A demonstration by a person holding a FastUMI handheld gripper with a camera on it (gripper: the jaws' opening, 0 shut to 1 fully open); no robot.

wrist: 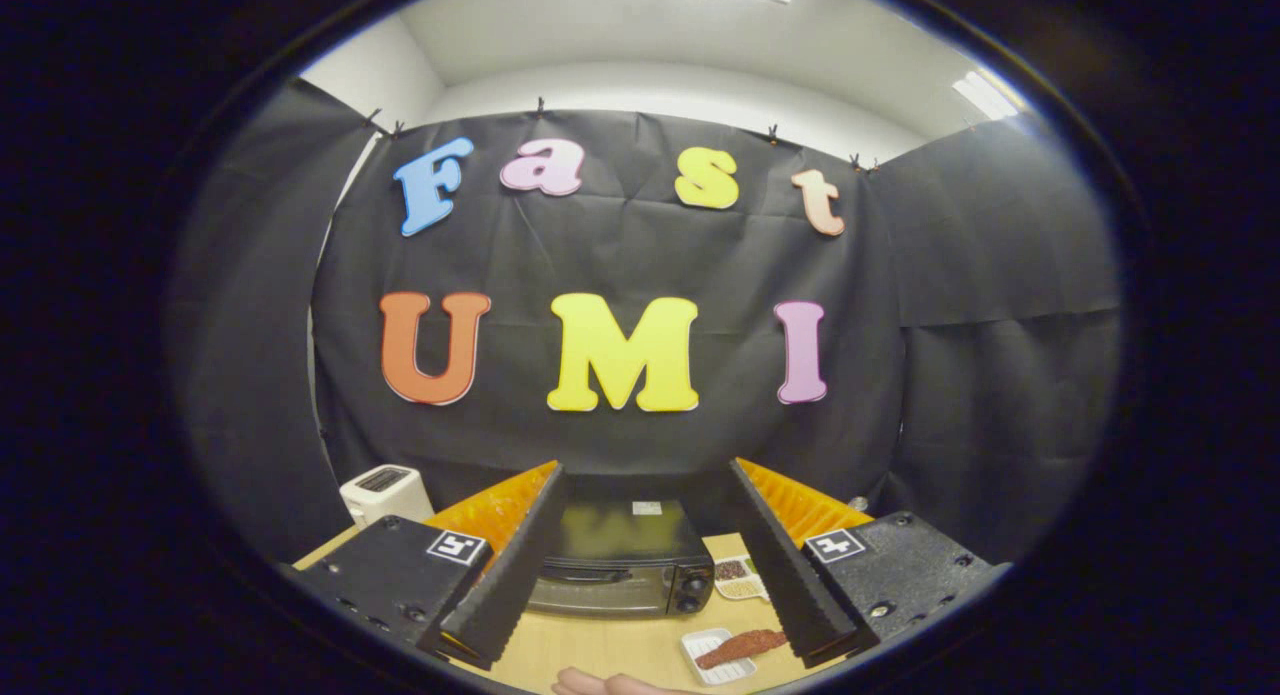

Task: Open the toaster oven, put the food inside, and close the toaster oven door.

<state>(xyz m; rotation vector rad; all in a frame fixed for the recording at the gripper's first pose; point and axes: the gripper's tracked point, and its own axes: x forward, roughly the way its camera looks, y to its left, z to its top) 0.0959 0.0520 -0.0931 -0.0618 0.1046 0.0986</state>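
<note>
A black toaster oven [620, 563] stands on the wooden table [620, 645], its door closed, seen between and beyond my fingers. Nearer to me, on the right, a reddish-brown piece of food [742, 647] lies on a small white tray [702, 645], close to my right finger [790, 575]. My gripper [645, 470] is open, held high above the table with nothing between its fingers. Its left finger [510, 570] overlaps the oven's left side in the view.
A white appliance [385, 493] sits at the table's back left corner. A small dish with mixed bits [738, 578] stands right of the oven. A person's hand [600, 683] rests at the table's near edge. Black cloth walls surround the booth.
</note>
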